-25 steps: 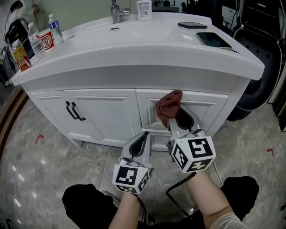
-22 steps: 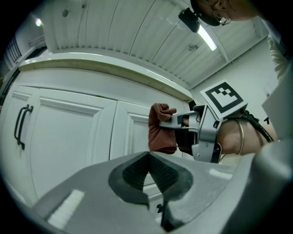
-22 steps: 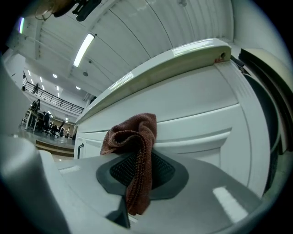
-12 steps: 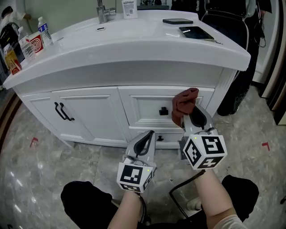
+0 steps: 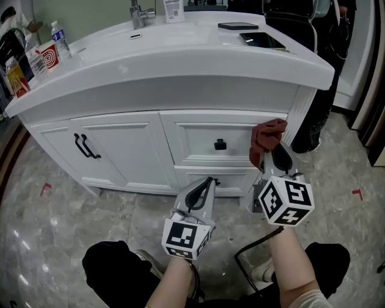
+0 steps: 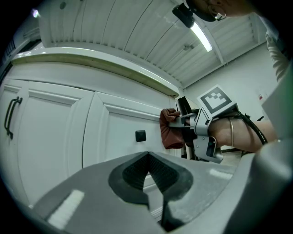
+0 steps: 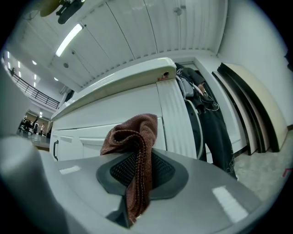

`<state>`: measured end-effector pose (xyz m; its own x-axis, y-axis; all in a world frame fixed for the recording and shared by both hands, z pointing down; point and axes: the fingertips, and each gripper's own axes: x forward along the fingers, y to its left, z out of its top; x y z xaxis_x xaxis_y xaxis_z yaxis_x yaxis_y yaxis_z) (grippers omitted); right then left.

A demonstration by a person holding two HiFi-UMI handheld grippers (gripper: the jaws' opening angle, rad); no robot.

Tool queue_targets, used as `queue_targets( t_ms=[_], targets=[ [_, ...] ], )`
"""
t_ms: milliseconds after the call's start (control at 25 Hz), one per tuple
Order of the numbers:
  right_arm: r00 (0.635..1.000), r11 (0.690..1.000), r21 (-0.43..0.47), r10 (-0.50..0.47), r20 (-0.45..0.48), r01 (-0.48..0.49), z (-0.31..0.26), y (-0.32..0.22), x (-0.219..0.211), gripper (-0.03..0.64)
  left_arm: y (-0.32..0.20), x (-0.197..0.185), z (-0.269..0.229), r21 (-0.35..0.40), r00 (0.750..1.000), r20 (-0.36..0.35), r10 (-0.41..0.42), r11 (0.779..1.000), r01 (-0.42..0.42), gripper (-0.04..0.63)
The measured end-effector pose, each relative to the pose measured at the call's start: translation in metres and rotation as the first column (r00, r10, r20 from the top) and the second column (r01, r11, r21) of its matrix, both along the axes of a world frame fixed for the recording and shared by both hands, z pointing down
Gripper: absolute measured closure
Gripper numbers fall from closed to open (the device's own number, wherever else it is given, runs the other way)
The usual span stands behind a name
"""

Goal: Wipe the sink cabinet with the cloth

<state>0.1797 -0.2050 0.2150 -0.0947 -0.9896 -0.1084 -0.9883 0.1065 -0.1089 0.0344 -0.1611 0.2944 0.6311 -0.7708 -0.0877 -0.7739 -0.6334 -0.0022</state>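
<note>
The white sink cabinet [image 5: 126, 144] has two doors at the left and drawers with a black knob [image 5: 220, 144] at the right. My right gripper [image 5: 274, 157] is shut on a reddish-brown cloth [image 5: 266, 137], which presses on the upper drawer front near the cabinet's right edge. The cloth [image 7: 132, 137] bunches above the jaws in the right gripper view; the same cloth [image 6: 171, 132] shows right of the knob [image 6: 140, 135] in the left gripper view. My left gripper [image 5: 200, 194] is shut with nothing in it and hangs low before the lower drawer.
On the countertop [image 5: 180, 54] stand a tap [image 5: 138, 13], bottles and cartons [image 5: 36, 57] at the left, and two dark flat devices [image 5: 252, 33] at the right. Black door handles [image 5: 86, 147] stick out. A dark chair [image 5: 319, 114] stands right of the cabinet. A cable loop [image 5: 252, 252] lies on the floor.
My right gripper has slid the cloth rightward along the upper drawer, from left of the knob to the cabinet's right edge. The left gripper has barely moved.
</note>
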Motion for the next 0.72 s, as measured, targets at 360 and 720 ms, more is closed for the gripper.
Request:
queue_targets(
  t_ms=[360,720],
  targets=[
    [0.973,0.973,0.022,-0.229,-0.033,0.23,0.002,-0.002,-0.127,0.528,-0.003,-0.06,0.007,-0.04,0.995,-0.041,-0.096,0.995,0.094,0.595],
    [0.932,0.933,-0.054,-0.359,-0.046,0.357,0.029,-0.029,-0.22,0.528,-0.011,-0.121,0.01,-0.072,0.973,-0.094,-0.21,0.976,0.203,0.595]
  ],
)
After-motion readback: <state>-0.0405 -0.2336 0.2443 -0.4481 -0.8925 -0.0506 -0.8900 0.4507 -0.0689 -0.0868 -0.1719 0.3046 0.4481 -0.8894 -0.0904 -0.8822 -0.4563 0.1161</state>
